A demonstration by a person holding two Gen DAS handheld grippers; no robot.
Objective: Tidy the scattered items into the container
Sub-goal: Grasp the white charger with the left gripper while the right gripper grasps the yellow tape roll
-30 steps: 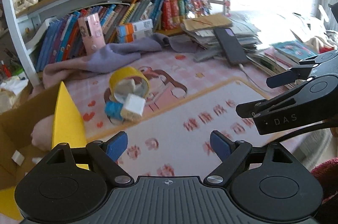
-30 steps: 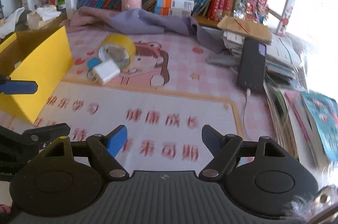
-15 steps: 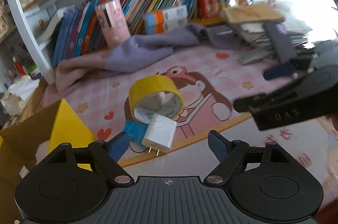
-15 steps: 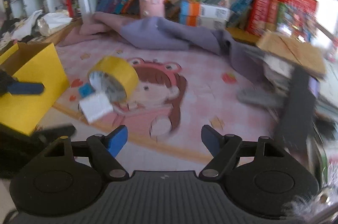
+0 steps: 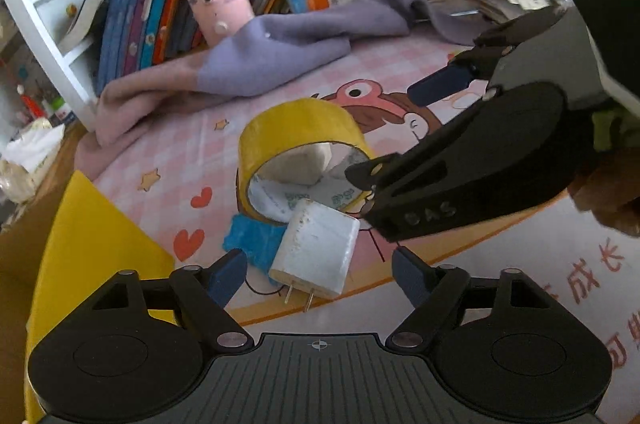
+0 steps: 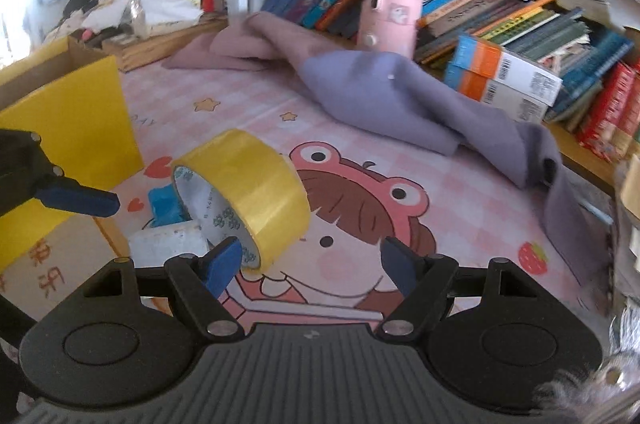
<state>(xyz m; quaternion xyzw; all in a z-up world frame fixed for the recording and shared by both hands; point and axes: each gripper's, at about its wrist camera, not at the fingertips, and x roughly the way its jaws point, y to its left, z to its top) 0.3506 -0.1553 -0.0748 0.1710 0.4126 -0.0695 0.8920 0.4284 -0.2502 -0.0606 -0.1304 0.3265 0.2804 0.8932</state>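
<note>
At the far left the box (image 5: 100,248), yellow outside and brown inside, stands with its flap up, close beside the left claw (image 5: 320,274). That claw is wide open and holds nothing; the charger (image 5: 316,250) lies between its fingers, prongs toward the camera, on the pink mat (image 5: 400,80). The charger leans on a blue piece (image 5: 250,238) and touches the tape (image 5: 296,126), which stands on its edge. If the left claw closes off-centre, it may pinch a corner and flip the charger, or catch the blue piece too. A push forward would likely knock the tape, and a roll on its edge can run off across the mat.

Further right, the right claw (image 6: 310,262) is also wide open and empty, with its left finger just at the tape's lower rim. The two claws work very near each other, so a collision is a real risk if both close in together. The purple cloth (image 6: 392,96) behind could snag a rolling tape.
</note>
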